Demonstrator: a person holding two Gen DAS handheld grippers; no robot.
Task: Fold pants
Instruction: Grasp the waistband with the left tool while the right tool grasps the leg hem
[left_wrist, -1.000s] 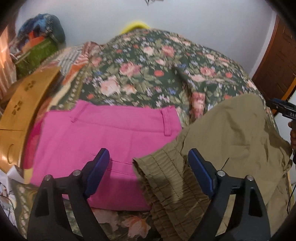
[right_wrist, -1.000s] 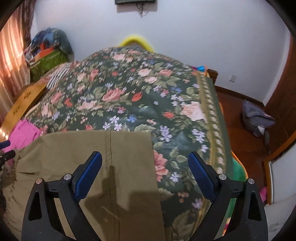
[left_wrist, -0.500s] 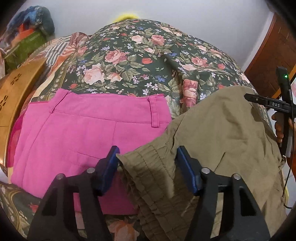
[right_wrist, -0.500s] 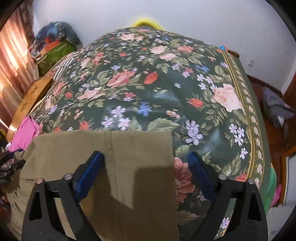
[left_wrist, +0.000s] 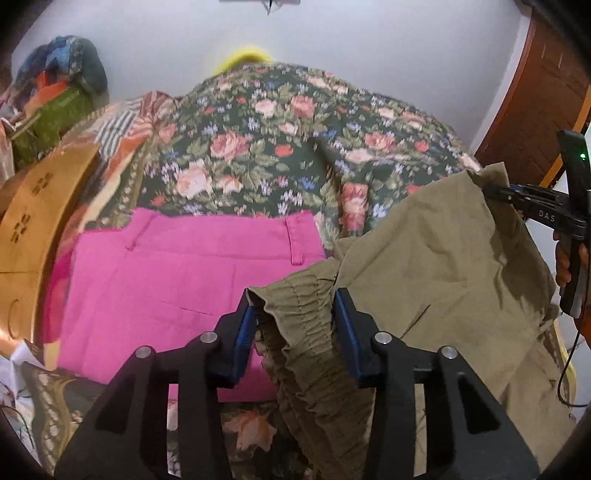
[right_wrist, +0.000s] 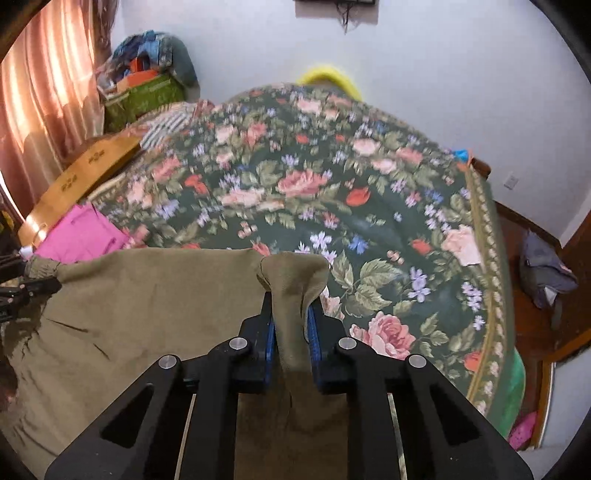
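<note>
Olive-green pants (left_wrist: 436, 266) lie across the floral bedspread (left_wrist: 258, 147). My left gripper (left_wrist: 293, 317) is shut on their gathered elastic waistband, bunched between the blue pads. My right gripper (right_wrist: 290, 325) is shut on the hem end of the same pants (right_wrist: 147, 302), and the cloth stands up in a pinched fold. Both ends are raised a little off the bed. The right gripper also shows at the right edge of the left wrist view (left_wrist: 524, 199), and the left gripper at the left edge of the right wrist view (right_wrist: 26, 280).
Folded pink pants (left_wrist: 177, 273) lie left of the olive pair. A wooden headboard (left_wrist: 33, 206) runs along the left. A pile of bags and clothes (right_wrist: 147, 81) stands in the far corner. The floor and a grey bag (right_wrist: 543, 269) are at the right.
Both grippers have closed, the left on the waistband and the right on the hem. Both ends of the olive pants have lifted slightly off the bedspread.
</note>
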